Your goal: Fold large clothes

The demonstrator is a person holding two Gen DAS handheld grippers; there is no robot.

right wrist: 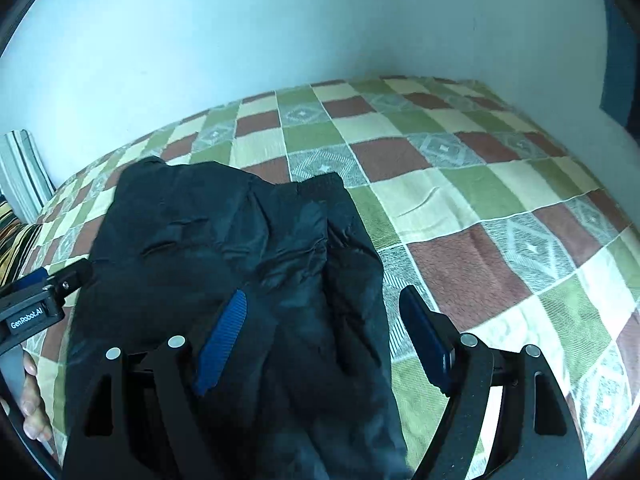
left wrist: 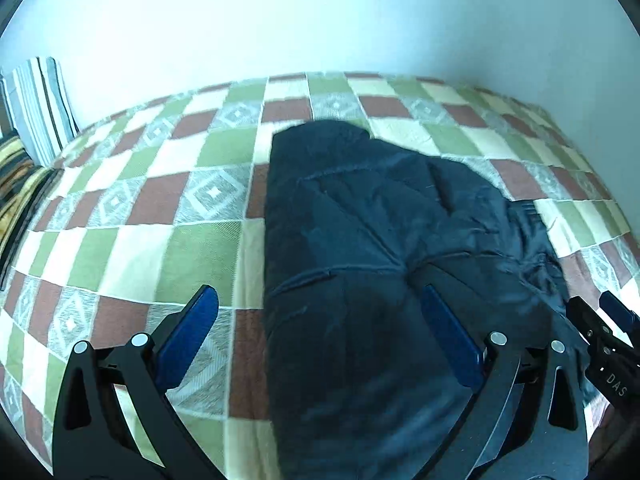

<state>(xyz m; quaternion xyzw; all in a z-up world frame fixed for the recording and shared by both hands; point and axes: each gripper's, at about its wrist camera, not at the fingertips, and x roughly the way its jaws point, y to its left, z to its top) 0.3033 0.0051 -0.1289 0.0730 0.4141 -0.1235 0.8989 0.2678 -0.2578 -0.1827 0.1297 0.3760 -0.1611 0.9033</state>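
A dark navy padded jacket [left wrist: 360,240] lies folded lengthwise on the checked bedspread [left wrist: 160,208]. It also shows in the right wrist view [right wrist: 240,248], with a ribbed cuff [right wrist: 320,184] at its far end. My left gripper [left wrist: 320,296] is open above the jacket's near left part, its right finger over the cloth, its left finger over the bedspread. My right gripper [right wrist: 324,300] is open above the jacket's near right edge. Each gripper shows at the edge of the other's view: the right one [left wrist: 600,320], the left one [right wrist: 60,280]. Neither holds anything.
The bed's checked spread [right wrist: 480,200] reaches a pale wall [left wrist: 320,20] at the back. A striped pillow [left wrist: 40,104] leans at the far left, with a patterned one [left wrist: 16,184] below it. A hand [right wrist: 32,396] shows at the left edge.
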